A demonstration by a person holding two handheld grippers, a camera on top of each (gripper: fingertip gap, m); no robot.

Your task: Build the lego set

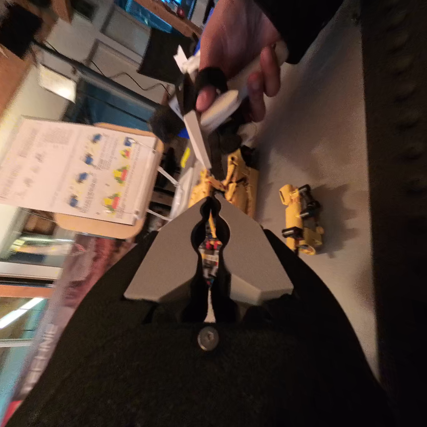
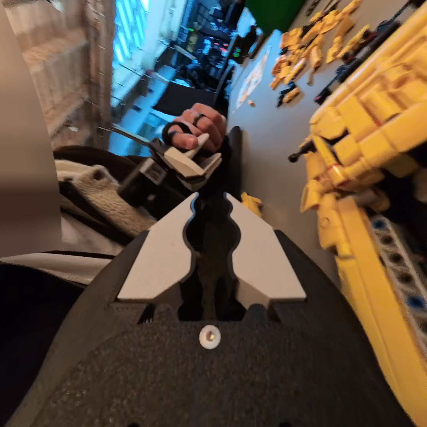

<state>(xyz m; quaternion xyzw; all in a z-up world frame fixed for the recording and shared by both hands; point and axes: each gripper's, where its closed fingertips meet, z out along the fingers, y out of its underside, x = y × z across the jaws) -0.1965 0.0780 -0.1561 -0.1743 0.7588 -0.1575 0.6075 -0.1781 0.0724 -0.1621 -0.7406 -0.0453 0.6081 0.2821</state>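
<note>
Nearly closed grey fingers of the left claw [image 1: 213, 198] were seen, with a strip of yellow and dark bricks showing in the gap; a firm grasp could not be confirmed. Beyond it a yellow brick assembly [image 1: 240, 182] lay on the grey table [image 1: 323, 143], a smaller yellow sub-assembly [image 1: 300, 219] beside it. The right claw [image 2: 211, 196] was parted and empty, a large yellow model [image 2: 369, 143] alongside. Loose yellow parts [image 2: 307, 46] remained, so much building was judged left. No containers were seen.

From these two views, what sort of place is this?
Probably a lab or workshop, not a home: a grey worktable strewn with yellow lego parts, an instruction sheet propped on a stand, and shelves of electronics behind.
</note>
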